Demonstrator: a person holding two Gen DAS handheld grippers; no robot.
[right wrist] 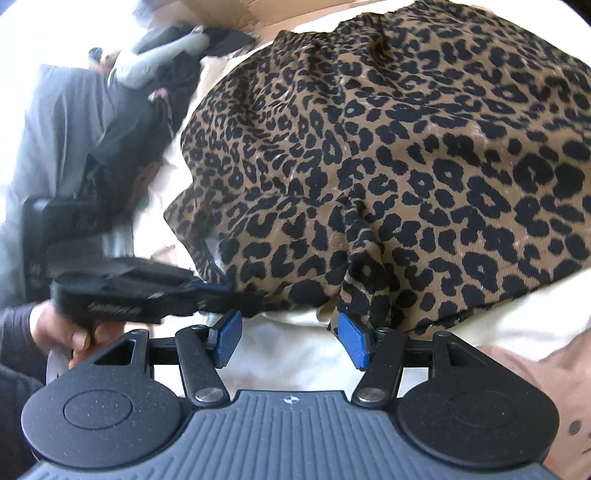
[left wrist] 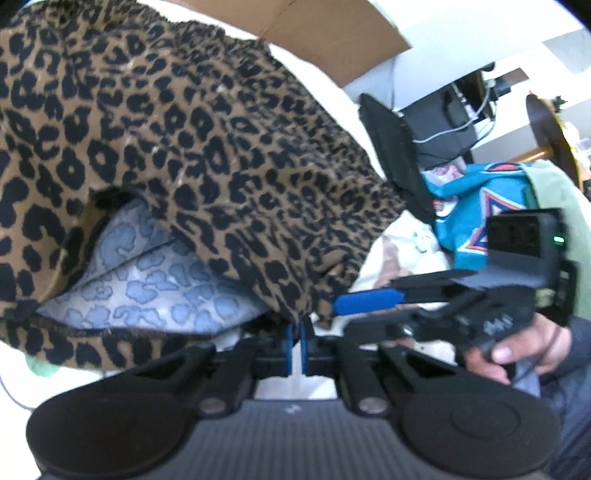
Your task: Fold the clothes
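Leopard-print garment (left wrist: pixel 192 155), brown with black spots, spread in loose folds over a white surface (right wrist: pixel 295 354) and filling most of both wrist views; one flap is turned up to expose its pale blue-grey reverse (left wrist: pixel 147 280). Pile of other clothes lies beyond it in the left wrist view, with a teal jersey (left wrist: pixel 469 218) on top and a pale green cloth (left wrist: pixel 554 199) beside that. Cardboard box (left wrist: pixel 332 33) stands at the far edge of the surface. Left gripper (left wrist: pixel 296 328) has its blue pads pressed together at the near hem of the leopard-print garment; the cloth hangs over the fingertips and hides whether any of it is pinched. Right gripper (right wrist: pixel 290 341) holds its blue pads (right wrist: pixel 351 339) well apart with only the white surface between them; the right pad sits just beside a hanging corner of the garment's hem. Each view shows the opposite gripper held in a hand (left wrist: pixel 517 354).
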